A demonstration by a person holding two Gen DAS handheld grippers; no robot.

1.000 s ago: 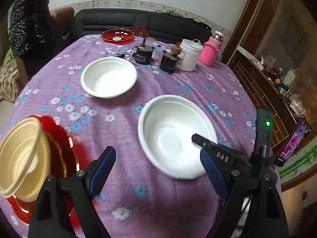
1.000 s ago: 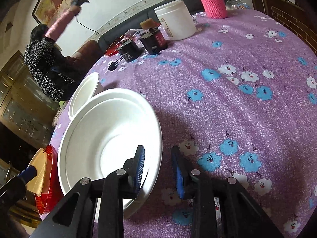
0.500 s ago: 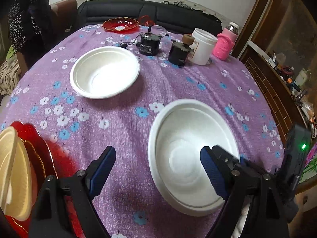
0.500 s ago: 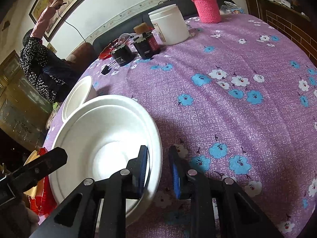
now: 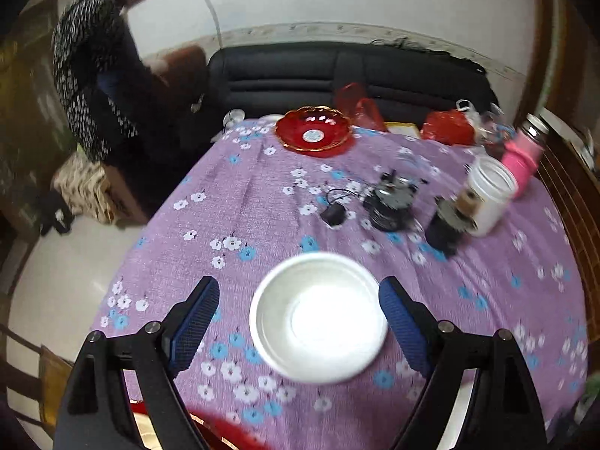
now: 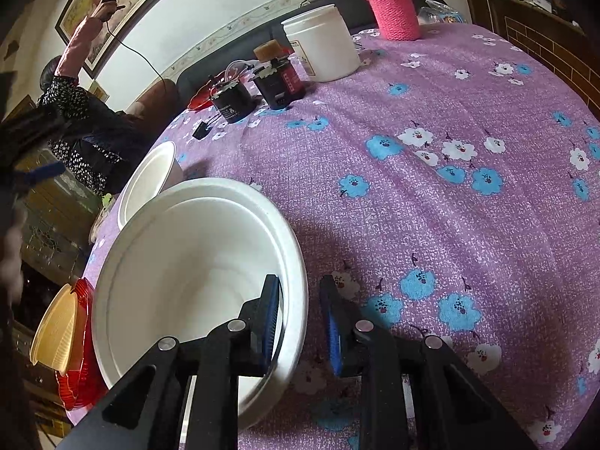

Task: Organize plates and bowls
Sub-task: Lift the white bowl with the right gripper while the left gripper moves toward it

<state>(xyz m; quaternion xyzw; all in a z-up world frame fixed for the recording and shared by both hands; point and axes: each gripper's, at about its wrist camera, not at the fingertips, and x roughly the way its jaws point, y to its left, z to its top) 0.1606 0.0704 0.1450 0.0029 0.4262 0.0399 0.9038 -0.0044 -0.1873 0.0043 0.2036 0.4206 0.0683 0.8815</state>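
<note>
A small white bowl [image 5: 318, 317] sits on the purple flowered tablecloth [image 5: 262, 202]. My left gripper [image 5: 300, 322] is open, its jaws spread wide on either side of that bowl and above it. In the right wrist view a large white bowl [image 6: 187, 273] lies close. My right gripper [image 6: 300, 322] straddles its near rim, one finger inside and one outside, with a gap still showing. The small bowl [image 6: 148, 182] stands behind it. A yellow bowl [image 6: 52, 333] rests on a red plate [image 6: 80, 371] at the left edge. A second red plate [image 5: 314, 134] sits far back.
Two dark jars [image 5: 390, 206], a white tub [image 5: 489, 195] and a pink-sleeved bottle [image 5: 525, 153] stand at the back right. A small black plug [image 5: 333, 216] lies near them. A person [image 5: 97, 75] stands beyond the table's left, by a black sofa [image 5: 337, 71].
My left gripper has swung away from the large bowl to the small white bowl, which now lies between its jaws. My right gripper stays on the large bowl's rim, its jaws slightly narrower.
</note>
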